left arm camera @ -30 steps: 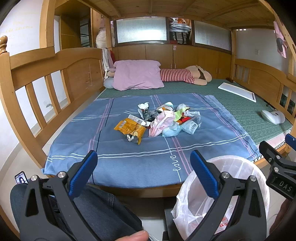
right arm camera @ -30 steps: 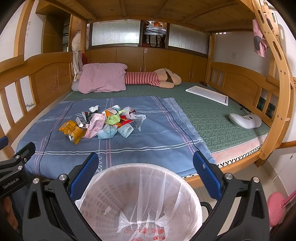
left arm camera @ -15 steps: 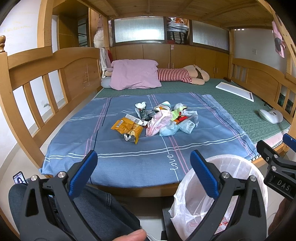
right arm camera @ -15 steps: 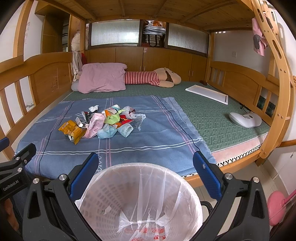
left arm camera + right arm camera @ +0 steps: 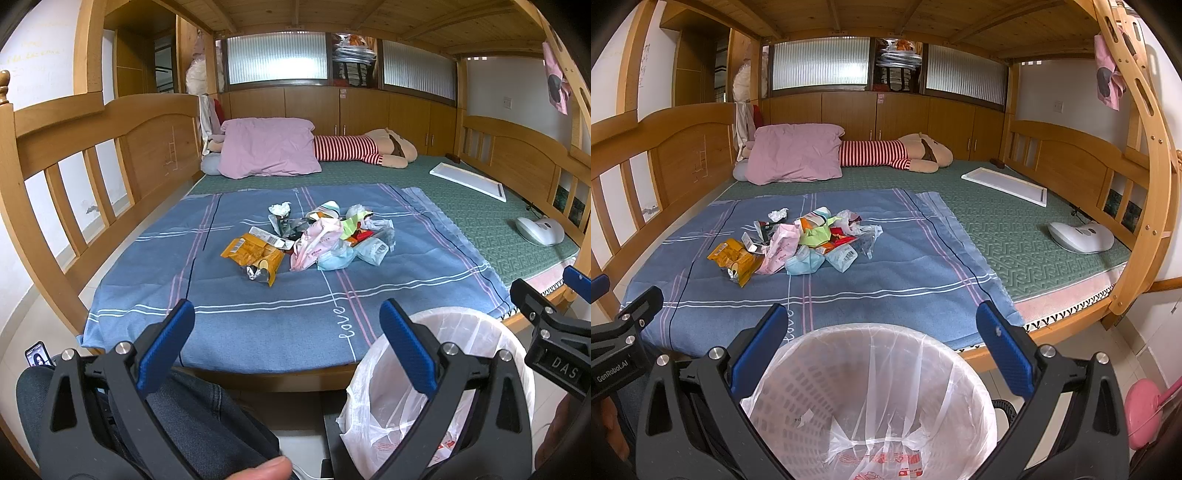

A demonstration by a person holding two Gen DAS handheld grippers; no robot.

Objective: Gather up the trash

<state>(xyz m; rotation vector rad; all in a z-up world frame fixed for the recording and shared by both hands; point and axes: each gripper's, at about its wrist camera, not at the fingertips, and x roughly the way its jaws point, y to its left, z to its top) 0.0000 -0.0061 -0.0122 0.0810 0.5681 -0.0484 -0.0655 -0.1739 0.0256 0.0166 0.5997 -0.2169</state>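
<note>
Trash pile (image 5: 314, 236): far ahead on bed, beyond both empty, spread grippers (left gripper (image 5: 284, 332) nearer; right gripper (image 5: 882, 339) over bin (image 5: 868, 398)).

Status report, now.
Left gripper open, empty. Right gripper open over lined bin. Trash pile untouched on blue sheet. Path unobstructed.

Black frames, blue-padded fingers (image 5: 404, 341), silver screws
</note>
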